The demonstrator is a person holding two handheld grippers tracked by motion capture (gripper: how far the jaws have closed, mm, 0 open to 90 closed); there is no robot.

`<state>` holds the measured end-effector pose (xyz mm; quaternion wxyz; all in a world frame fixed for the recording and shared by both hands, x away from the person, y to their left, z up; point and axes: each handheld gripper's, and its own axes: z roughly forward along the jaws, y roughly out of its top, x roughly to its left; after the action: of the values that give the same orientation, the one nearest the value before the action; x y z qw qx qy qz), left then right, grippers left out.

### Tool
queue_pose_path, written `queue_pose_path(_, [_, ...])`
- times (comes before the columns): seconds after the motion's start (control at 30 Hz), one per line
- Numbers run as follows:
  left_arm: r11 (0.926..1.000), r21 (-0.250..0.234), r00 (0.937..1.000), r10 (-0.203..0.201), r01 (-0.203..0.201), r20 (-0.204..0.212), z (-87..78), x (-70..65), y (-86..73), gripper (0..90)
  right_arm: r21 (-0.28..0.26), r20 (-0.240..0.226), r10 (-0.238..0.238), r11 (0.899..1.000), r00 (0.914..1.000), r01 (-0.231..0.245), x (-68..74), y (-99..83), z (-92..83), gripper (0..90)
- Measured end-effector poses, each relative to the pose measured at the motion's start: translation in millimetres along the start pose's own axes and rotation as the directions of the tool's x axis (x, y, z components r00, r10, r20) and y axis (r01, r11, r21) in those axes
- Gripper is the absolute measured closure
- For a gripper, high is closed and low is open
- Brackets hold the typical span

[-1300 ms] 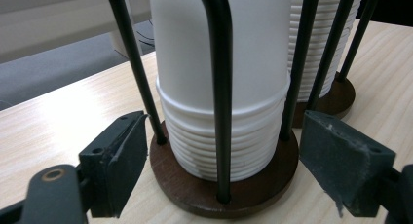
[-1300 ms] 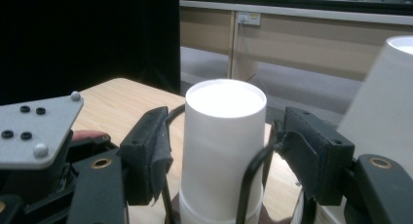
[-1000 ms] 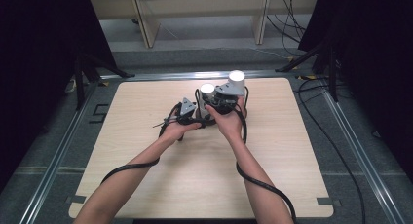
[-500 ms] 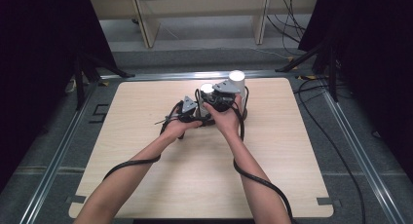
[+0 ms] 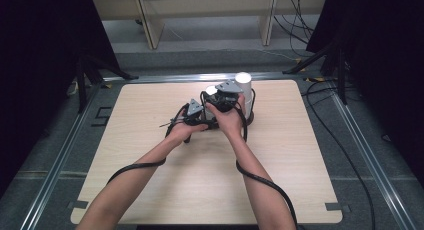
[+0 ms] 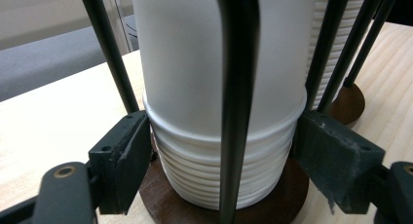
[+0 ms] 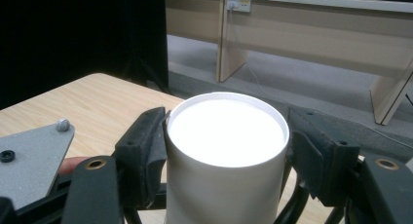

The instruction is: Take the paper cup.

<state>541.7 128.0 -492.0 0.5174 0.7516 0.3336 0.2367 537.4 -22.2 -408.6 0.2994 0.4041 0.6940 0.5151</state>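
Two stacks of upturned white paper cups stand in a black wire holder (image 6: 238,87) on round brown bases (image 6: 292,195). My left gripper (image 6: 221,151) (image 5: 198,112) grips low on the nearer stack (image 6: 214,63) (image 5: 211,90); its jaws have just been closing and both pads press on the stacked rims. My right gripper (image 7: 226,151) (image 5: 222,97) sits around the top cup (image 7: 226,131) of that stack. Its jaws have just been opening: the left pad (image 7: 146,151) touches the cup and the right pad (image 7: 311,160) stands slightly off it. The second stack (image 6: 336,19) (image 5: 243,79) rises just behind.
The light wooden table (image 5: 150,180) has rounded corners and metal rails along its sides. Cables trail from both grippers across the tabletop (image 5: 135,166). Wooden furniture legs (image 7: 229,44) and a dark curtain stand beyond the far edge.
The right gripper has shifted slightly left over the nearer stack. The left hand has stayed where it was.
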Motion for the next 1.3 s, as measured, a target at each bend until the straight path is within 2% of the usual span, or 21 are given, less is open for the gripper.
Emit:
queue_pose_path(0.03, [1.0000, 0.000, 1.0000, 0.000, 0.000, 0.000, 0.0, 0.0, 0.0, 21.4, 0.000, 0.000, 0.000, 1.000, 1.0000, 0.000, 0.0, 0.0, 0.0, 33.6])
queue_pose_path(0.07, [1.0000, 0.003, 1.0000, 0.006, -0.006, -0.003, 0.0, 0.5, 0.0, 21.4, -0.016, 0.002, -0.038, 0.999, 0.9993, 0.038, -1.7, 0.5, 2.2, 33.5])
queue_pose_path(0.1, [1.0000, 0.001, 1.0000, 0.006, -0.006, -0.002, 0.1, 0.5, 0.0, 21.4, -0.016, 0.002, -0.038, 0.999, 0.9993, 0.038, -1.7, 0.5, 2.2, 33.5])
queue_pose_path(0.13, [0.9999, 0.002, 0.9999, 0.011, -0.011, -0.001, 0.2, 0.9, 0.3, 21.4, -0.008, 0.007, -0.006, 1.000, 1.0000, 0.006, 0.8, -0.2, 2.7, 33.4])
queue_pose_path(0.23, [0.9999, 0.007, 0.9999, 0.012, -0.012, 0.002, 0.4, 1.1, 0.9, 21.4, -0.012, 0.019, -0.022, 1.000, 0.9996, 0.022, 0.3, -0.7, 4.2, 33.4])
queue_pose_path(0.27, [1.0000, 0.000, 0.9999, 0.010, -0.010, 0.006, 1.3, 1.4, 0.5, 21.3, -0.001, -0.002, 0.005, 1.000, 1.0000, -0.005, 1.6, -1.3, 4.8, 33.4])
queue_pose_path(0.3, [1.0000, 0.000, 0.9999, 0.010, -0.010, 0.005, 1.3, 1.3, 0.4, 21.3, 0.003, 0.007, 0.011, 1.000, 0.9999, -0.011, 2.2, -1.5, 4.6, 33.4])
queue_pose_path(0.47, [0.9999, 0.001, 0.9999, 0.013, -0.013, 0.005, 1.5, 1.6, 0.6, 21.5, -0.008, 0.023, -0.018, 1.000, 0.9996, 0.018, 1.2, -1.7, 5.6, 34.1])
queue_pose_path(0.5, [0.9999, 0.004, 0.9999, 0.015, -0.015, 0.003, 1.4, 1.5, 0.7, 21.7, -0.007, 0.030, -0.001, 1.000, 0.9996, 0.001, 2.5, -2.0, 4.6, 34.5])
queue_pose_path(0.63, [0.9998, 0.006, 0.9999, 0.017, -0.017, 0.001, 1.4, 1.0, 0.9, 21.6, 0.000, 0.028, 0.013, 1.000, 0.9995, -0.013, 3.3, -2.4, 3.3, 34.9])
queue_pose_path(0.73, [0.9999, 0.005, 0.9999, 0.014, -0.014, 0.002, 1.7, 1.0, 0.9, 21.6, -0.025, 0.022, 0.008, 1.000, 0.9997, -0.008, 2.2, -3.0, 4.1, 35.2])
queue_pose_path(0.83, [1.0000, 0.004, 1.0000, 0.009, -0.009, 0.002, 2.1, 1.3, 0.7, 21.4, -0.028, 0.019, 0.031, 0.999, 0.9993, -0.030, 3.8, -1.9, 2.3, 35.4])
queue_pose_path(0.87, [1.0000, 0.005, 1.0000, 0.006, -0.006, 0.003, 2.2, 1.4, 0.8, 21.2, -0.040, 0.026, 0.014, 0.999, 0.9996, -0.013, 2.8, -0.6, 1.5, 35.4])
queue_pose_path(0.93, [1.0000, 0.004, 1.0000, 0.005, -0.005, 0.003, 2.4, 1.4, 0.8, 21.2, -0.052, 0.028, 0.009, 0.999, 0.9996, -0.007, 2.3, -0.4, 2.2, 35.4])
queue_pose_path(1.07, [0.9999, 0.006, 1.0000, 0.008, -0.008, 0.002, 2.3, 1.3, 1.2, 21.3, -0.032, 0.026, 0.018, 0.999, 0.9995, -0.017, 2.9, 0.6, 0.9, 35.5])
queue_pose_path(1.13, [0.9999, 0.007, 0.9999, 0.013, -0.013, 0.000, 2.0, 1.4, 1.4, 21.4, -0.039, 0.025, 0.019, 0.999, 0.9995, -0.018, 3.2, 1.4, 0.4, 35.5])
queue_pose_path(1.17, [0.9999, 0.006, 0.9999, 0.012, -0.012, 0.000, 1.9, 1.2, 1.3, 21.5, -0.042, 0.014, 0.034, 0.999, 0.9993, -0.034, 3.7, 1.8, -0.1, 35.5])
queue_pose_path(1.23, [0.9998, 0.008, 0.9999, 0.015, -0.015, 0.001, 1.6, 1.0, 0.8, 21.6, -0.051, 0.023, 0.024, 0.998, 0.9995, -0.023, 3.1, 3.6, -2.4, 35.6])
queue_pose_path(1.3, [0.9997, 0.011, 0.9998, 0.020, -0.020, -0.001, 1.5, 1.2, 0.6, 21.4, -0.051, 0.021, 0.033, 0.998, 0.9992, -0.032, 4.2, 5.7, -4.8, 35.6])
